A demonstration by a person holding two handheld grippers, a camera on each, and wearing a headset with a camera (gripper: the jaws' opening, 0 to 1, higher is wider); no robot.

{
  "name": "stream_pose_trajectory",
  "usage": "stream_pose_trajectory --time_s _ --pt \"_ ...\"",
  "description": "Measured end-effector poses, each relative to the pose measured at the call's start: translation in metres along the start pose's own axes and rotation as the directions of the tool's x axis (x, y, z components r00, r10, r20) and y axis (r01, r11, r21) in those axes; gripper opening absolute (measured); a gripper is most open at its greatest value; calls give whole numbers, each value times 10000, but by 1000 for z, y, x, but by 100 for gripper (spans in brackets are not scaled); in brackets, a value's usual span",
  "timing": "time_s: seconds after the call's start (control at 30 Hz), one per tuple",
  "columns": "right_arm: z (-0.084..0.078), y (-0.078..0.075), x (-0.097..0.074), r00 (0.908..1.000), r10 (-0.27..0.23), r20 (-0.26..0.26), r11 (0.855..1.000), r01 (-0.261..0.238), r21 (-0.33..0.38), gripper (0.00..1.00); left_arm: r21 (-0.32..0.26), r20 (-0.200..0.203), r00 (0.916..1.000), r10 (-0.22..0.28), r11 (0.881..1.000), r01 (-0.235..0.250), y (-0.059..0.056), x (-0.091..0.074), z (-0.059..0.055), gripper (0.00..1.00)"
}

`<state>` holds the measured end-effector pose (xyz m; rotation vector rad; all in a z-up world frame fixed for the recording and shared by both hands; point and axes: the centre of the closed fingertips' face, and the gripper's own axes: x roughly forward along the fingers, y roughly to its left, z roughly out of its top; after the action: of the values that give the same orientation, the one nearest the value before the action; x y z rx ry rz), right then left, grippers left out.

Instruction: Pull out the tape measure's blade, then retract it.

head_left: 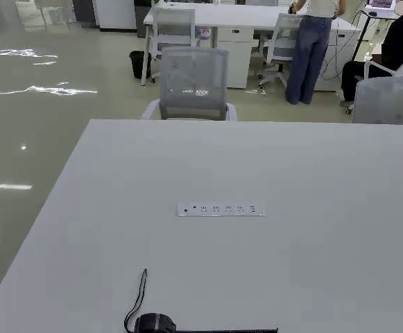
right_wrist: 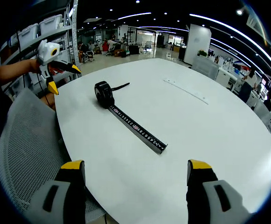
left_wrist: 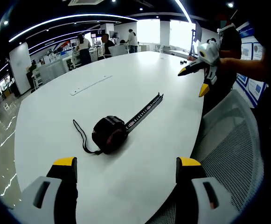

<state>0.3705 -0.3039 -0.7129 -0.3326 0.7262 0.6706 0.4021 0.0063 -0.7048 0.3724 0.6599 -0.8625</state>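
Left gripper: jaws wide apart, holding nothing.
Right gripper: jaws wide, empty.
Tape measure: near bench edge, blade lying extended.
Remaining: probably retraction.

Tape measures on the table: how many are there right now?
1. The tape measure lies near the table's edge on the person's side, with its blade pulled out flat and its strap trailing from the case. None looks hidden.
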Motion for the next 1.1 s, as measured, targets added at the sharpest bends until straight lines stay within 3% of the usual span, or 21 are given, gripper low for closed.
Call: stream_pose_trajectory --time_s 0.47,0.8,1.1 --pt "8 12 -9 9985 -367 400 9986 351 401 92 -594 651 9963 566 9968 -528 -8 -2 10 91" --pt "15 23 -7 9964 -503 679 9971 462 597 92 -917 772 9941 763 9934 -691 -17 -2 14 99" --pt "15 30 -4 9957 -557 740 9956 498 793 92 -1007 733 9937 851 9919 -775 -24 -1 16 99"
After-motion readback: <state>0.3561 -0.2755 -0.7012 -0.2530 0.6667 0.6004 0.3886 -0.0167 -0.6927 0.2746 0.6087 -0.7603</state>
